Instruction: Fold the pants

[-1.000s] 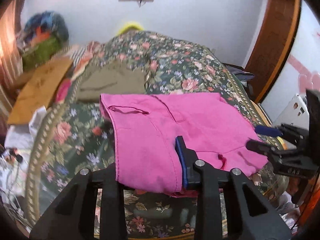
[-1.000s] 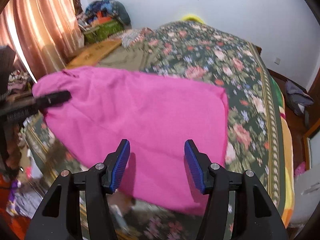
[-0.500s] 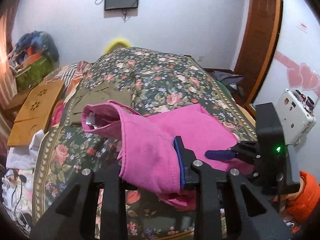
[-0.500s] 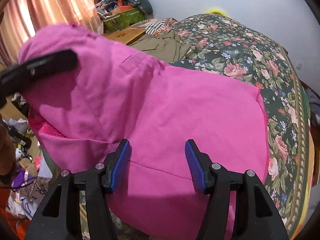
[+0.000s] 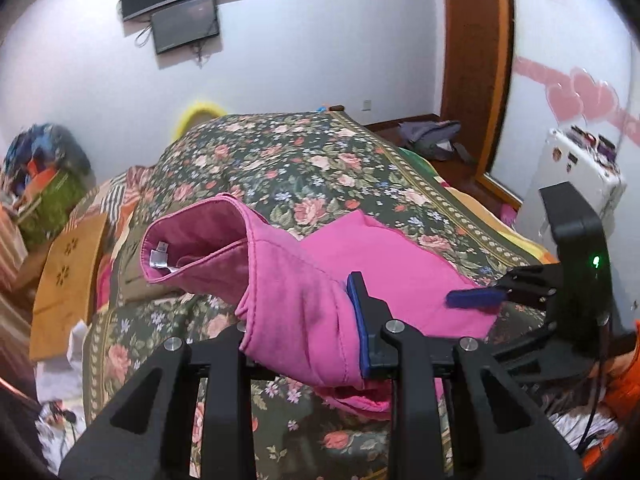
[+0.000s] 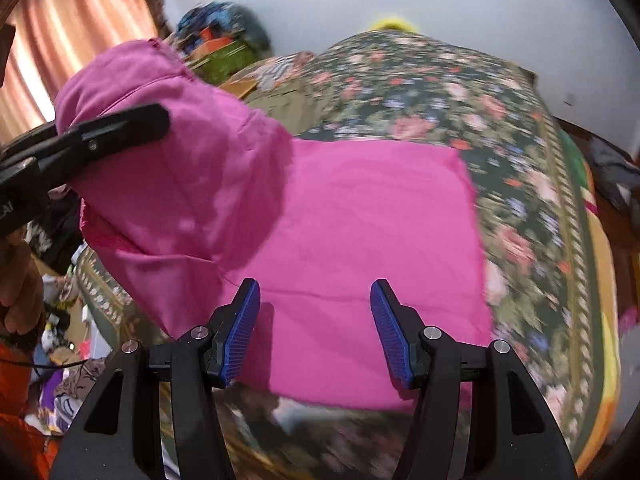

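Bedspread [image 5: 320,168], dark and flowered, covers the whole bed and carries the job; on it lie the pink pants [image 6: 360,216], the one garment the task concerns. Most of the cloth rests flat near the front edge of the bed as a roughly square panel, which to my eye is already doubled over at least once (the wrist views cannot show how many layers are in it). The waistband end [image 5: 192,240] is not down: it is raised off the bed, gaping open so that the inner label shows, and bunches where the left gripper [image 5: 304,340] has it. That gripper is closed on a thick gather of the pink cloth, the blue pad of one finger pressed against the fabric and the other finger hidden behind it.

The right gripper [image 6: 316,332] hovers over the near part of the flat panel with its jaws spread wide and nothing between them; whether its tips touch the cloth I cannot tell.

As I judge it, the fold is partway: the lifted end has yet to be carried over and laid on the flat part, then smoothed, and perhaps one more fold made after that. An olive garment [image 5: 132,276] lies beyond the pants, apart from the work.
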`<state>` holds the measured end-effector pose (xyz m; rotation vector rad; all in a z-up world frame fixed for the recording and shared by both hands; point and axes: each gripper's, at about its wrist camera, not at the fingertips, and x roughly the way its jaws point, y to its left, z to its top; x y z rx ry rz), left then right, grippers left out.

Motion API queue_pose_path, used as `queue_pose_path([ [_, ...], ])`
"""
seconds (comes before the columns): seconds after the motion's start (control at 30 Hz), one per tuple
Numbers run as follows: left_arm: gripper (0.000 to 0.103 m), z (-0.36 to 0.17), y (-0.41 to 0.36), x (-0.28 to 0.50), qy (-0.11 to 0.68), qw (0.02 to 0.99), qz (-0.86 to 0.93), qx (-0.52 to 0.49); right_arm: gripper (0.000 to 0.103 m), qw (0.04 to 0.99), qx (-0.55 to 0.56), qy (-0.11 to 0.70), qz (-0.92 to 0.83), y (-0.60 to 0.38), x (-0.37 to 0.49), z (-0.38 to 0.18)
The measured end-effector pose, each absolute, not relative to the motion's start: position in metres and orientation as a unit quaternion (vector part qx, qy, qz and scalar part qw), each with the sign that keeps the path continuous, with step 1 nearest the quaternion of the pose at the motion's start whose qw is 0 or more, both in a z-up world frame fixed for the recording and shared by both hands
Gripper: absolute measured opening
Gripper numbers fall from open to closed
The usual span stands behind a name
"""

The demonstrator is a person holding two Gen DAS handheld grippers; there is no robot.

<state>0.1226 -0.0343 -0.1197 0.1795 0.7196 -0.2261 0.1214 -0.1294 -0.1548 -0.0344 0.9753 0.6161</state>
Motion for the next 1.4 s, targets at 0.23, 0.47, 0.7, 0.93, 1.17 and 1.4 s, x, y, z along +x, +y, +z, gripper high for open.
queue_pose_path([
  [0.23,0.027,-0.118,-0.063,0.131,0.348,0.921,-0.137,0.105,0.055,0.84,0.009,0.477,0.256,-0.16,0.125,-0.171],
  [0.47,0.027,-0.122,-0.091,0.144,0.355,0.913,-0.164,0.112,0.057,0.842,0.007,0.469,0.265,-0.161,0.122,-0.171],
  [0.7,0.027,-0.132,-0.115,0.156,0.373,0.901,-0.188,0.121,0.057,0.862,0.014,0.448,0.236,-0.193,0.116,-0.158],
  [0.93,0.027,-0.149,-0.139,0.165,0.408,0.879,-0.219,0.111,0.057,0.856,0.018,0.477,0.201,-0.216,0.117,-0.179],
  [1.17,0.028,-0.176,-0.159,0.173,0.454,0.851,-0.243,0.1,0.057,0.861,0.028,0.468,0.196,-0.223,0.114,-0.173],
  [1.4,0.05,-0.165,-0.162,0.163,0.442,0.853,-0.261,0.091,0.057,0.861,0.037,0.472,0.184,-0.233,0.11,-0.173],
])
